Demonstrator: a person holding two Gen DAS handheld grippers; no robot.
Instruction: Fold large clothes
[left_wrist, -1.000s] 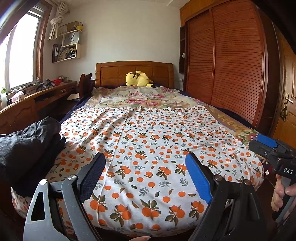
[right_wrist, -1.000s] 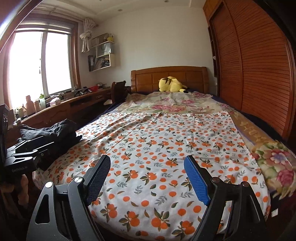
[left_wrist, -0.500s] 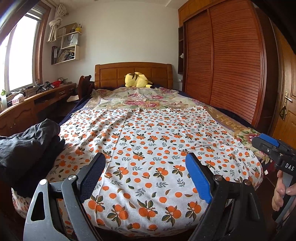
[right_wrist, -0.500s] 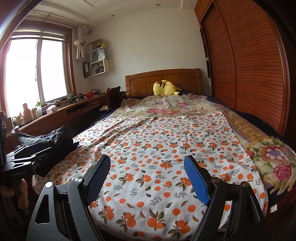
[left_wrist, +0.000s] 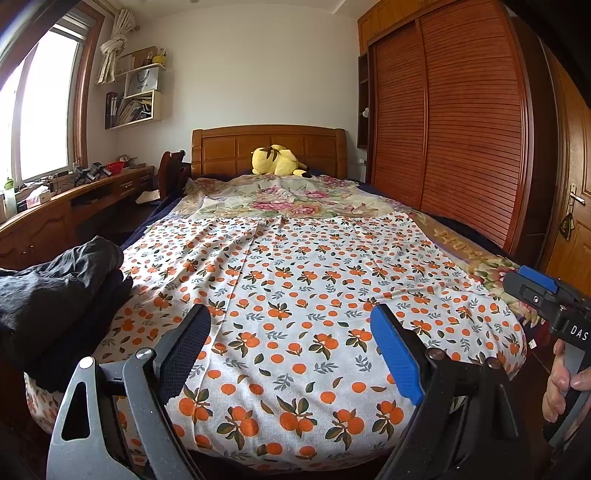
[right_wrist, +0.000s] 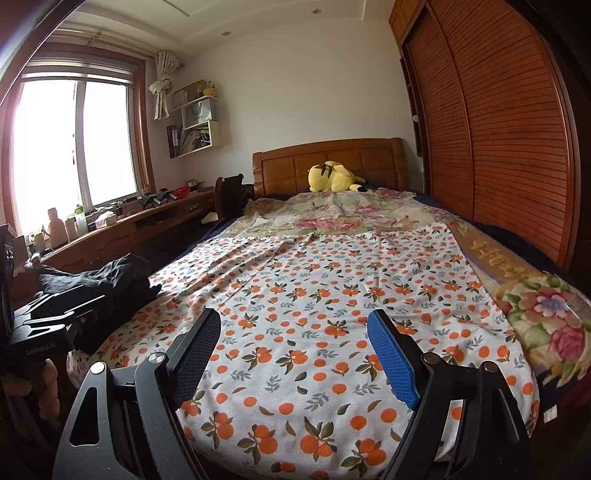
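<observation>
A large white cloth printed with oranges lies spread flat over the near half of the bed, its near edge hanging over the foot end. In the right wrist view the same cloth fills the middle. My left gripper hovers open over the cloth's near left part, nothing between its fingers. My right gripper is open too, over the near right part. Each shows in the other's view: right gripper, left gripper.
A heap of black clothes sits on the bed's left near corner. A floral blanket and a yellow plush toy lie by the headboard. A desk runs along the left, a wardrobe along the right.
Both grippers stay open and about where they were. The right wrist view has shifted a little, showing more ceiling. The cloth lies as before.
</observation>
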